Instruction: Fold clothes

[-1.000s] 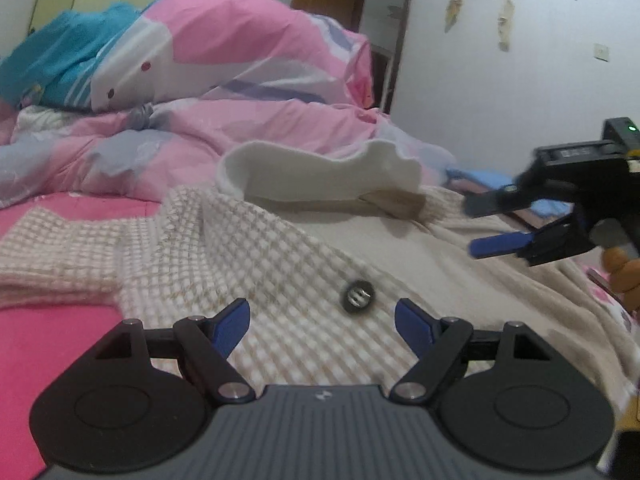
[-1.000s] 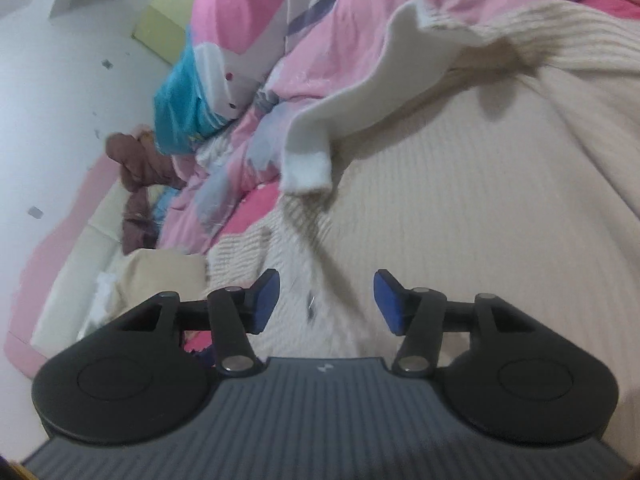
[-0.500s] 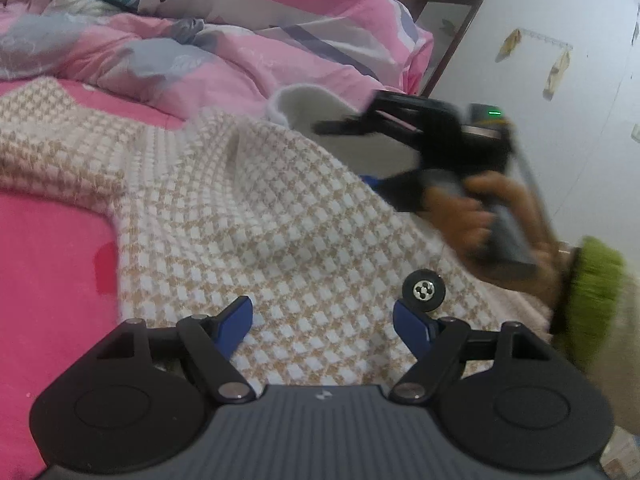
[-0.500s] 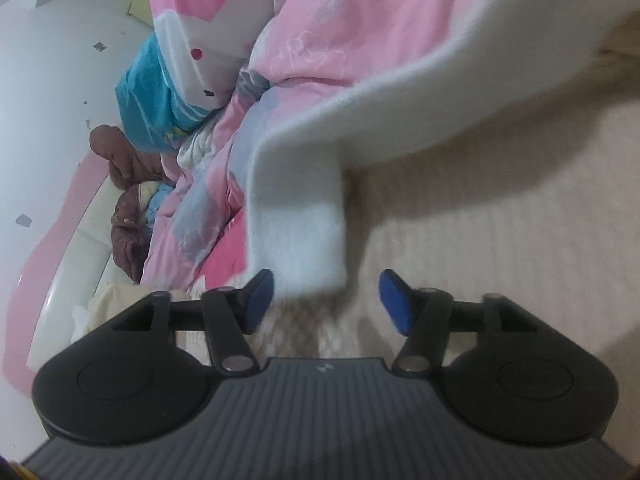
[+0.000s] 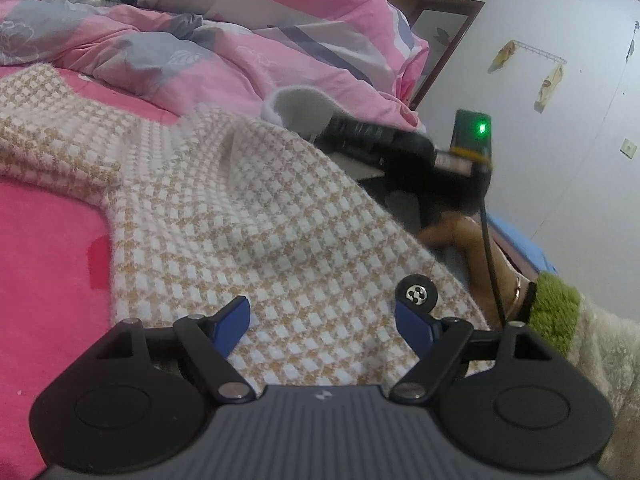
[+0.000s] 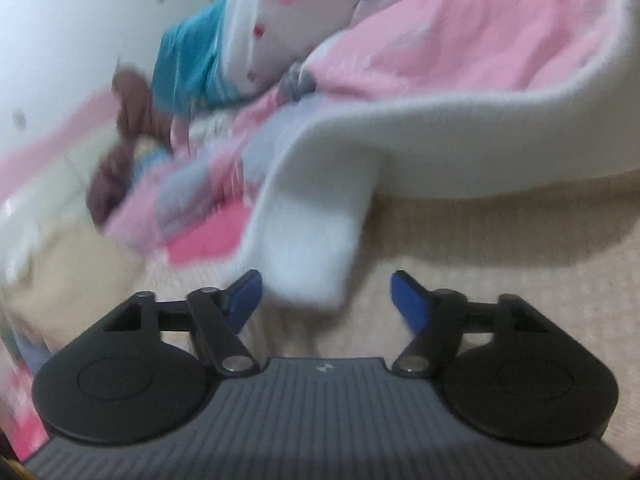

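Observation:
A beige-and-white checked garment [image 5: 248, 216] with a black button [image 5: 418, 293] lies over the pink sheet [image 5: 44, 264]. My left gripper [image 5: 320, 314] hovers low over its near edge, jaws opening slightly, nothing between the pads. A white fleecy sleeve [image 6: 460, 148] hangs across the cream ribbed inside of the garment [image 6: 500, 248]. Its cuff [image 6: 308, 268] sits between the fingers of my right gripper [image 6: 326, 286], whose jaws are closing; the pads do not press on it. The left wrist view shows the right gripper [image 5: 340, 132] blurred at that cuff [image 5: 298, 102].
A pink, white and blue quilt [image 5: 208, 36] is heaped behind the garment. A person's hand [image 5: 468, 240] with a green cuff [image 5: 554, 308] holds the right gripper. More clothes [image 6: 120, 152] are piled by the far wall. A doorway [image 5: 436, 32] stands behind the bed.
The right gripper travelled across the garment to the white cuff, which now lies between its fingers. The left gripper dropped lower and rolled; the button now sits by its right finger.

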A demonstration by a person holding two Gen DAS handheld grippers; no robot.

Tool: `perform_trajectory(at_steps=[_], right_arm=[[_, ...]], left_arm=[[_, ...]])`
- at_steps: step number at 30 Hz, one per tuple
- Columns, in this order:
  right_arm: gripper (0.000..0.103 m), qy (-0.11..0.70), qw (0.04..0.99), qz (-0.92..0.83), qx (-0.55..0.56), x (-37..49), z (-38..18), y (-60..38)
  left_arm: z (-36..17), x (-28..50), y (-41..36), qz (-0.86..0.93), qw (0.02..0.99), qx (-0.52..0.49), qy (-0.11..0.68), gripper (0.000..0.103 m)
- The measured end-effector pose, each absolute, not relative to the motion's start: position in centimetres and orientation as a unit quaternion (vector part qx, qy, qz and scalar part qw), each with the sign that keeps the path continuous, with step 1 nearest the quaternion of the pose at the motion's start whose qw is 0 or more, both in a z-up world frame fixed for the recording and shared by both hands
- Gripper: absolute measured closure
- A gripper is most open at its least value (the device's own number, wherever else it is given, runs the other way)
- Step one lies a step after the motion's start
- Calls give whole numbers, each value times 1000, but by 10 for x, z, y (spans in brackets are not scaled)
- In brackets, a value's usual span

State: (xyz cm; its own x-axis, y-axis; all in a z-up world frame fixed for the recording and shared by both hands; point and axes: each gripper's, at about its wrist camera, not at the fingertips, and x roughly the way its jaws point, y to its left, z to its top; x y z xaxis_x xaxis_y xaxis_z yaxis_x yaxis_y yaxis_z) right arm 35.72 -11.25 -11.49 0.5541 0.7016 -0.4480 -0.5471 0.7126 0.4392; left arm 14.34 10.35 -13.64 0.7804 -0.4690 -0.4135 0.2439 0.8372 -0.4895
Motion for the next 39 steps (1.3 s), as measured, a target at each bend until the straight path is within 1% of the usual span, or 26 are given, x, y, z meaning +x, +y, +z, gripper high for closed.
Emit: perform_trajectory(at_steps=[1, 6, 8, 9, 10, 11, 13, 16, 19, 21, 23, 26, 29, 30, 31, 33, 34, 35, 36, 37, 39], right_arm=[[42, 311, 874, 359, 105, 355, -116, -110], [44, 300, 875, 379, 36, 360, -115, -80], [49, 288, 882, 373, 17, 364, -113, -71], [57, 288, 886, 362, 21, 367, -112, -72], [75, 288, 890, 352, 25, 371, -110, -72], [85, 289, 894, 340, 31, 374, -109, -73], [96, 275, 905, 322, 48, 375, -96, -86], [96, 234, 920, 305, 74, 371, -67, -113], [97, 203, 931, 289, 90, 376, -35, -137], [97, 193, 940, 273, 73, 384, -17, -141], [97, 192, 947, 256, 33, 392, -8, -136], [97, 196, 956, 210, -58, 404, -14, -116], [95, 218, 954, 164, -122, 422, -42, -95], [90, 230, 951, 150, -139, 429, -53, -90], [83, 241, 948, 139, -154, 435, -64, -86], [79, 261, 942, 129, -169, 442, -77, -86], [77, 260, 944, 133, -155, 440, -76, -93], [74, 252, 948, 143, -130, 434, -72, -102], [64, 242, 952, 158, -95, 427, -65, -116], [51, 240, 953, 175, -56, 420, -58, -133], [45, 234, 950, 207, 24, 407, -45, -167]], left_arm=[[-137, 144, 104, -194, 920, -211, 268, 22], [-137, 144, 105, -196, 919, -214, 268, 22], [-137, 144, 106, -197, 918, -216, 267, 22], [-137, 144, 106, -198, 918, -217, 267, 22], [-137, 144, 107, -198, 917, -219, 266, 22], [-137, 144, 108, -199, 917, -221, 266, 22], [-137, 144, 108, -200, 917, -222, 265, 22], [-138, 144, 108, -199, 917, -221, 266, 22], [-138, 144, 107, -198, 917, -219, 267, 22], [-138, 144, 107, -198, 917, -219, 267, 22], [-137, 144, 107, -199, 917, -219, 267, 22], [-138, 143, 108, -199, 917, -219, 267, 22], [-138, 144, 108, -199, 917, -219, 267, 22], [-138, 144, 108, -199, 917, -219, 267, 22], [-137, 144, 108, -199, 917, -219, 267, 22], [-137, 144, 108, -199, 917, -219, 267, 22], [-137, 144, 109, -199, 917, -220, 267, 22], [-137, 144, 109, -199, 917, -220, 267, 22], [-137, 144, 108, -199, 917, -220, 268, 22], [-136, 144, 108, -199, 917, -220, 268, 22], [-136, 144, 108, -198, 917, -219, 269, 22]])
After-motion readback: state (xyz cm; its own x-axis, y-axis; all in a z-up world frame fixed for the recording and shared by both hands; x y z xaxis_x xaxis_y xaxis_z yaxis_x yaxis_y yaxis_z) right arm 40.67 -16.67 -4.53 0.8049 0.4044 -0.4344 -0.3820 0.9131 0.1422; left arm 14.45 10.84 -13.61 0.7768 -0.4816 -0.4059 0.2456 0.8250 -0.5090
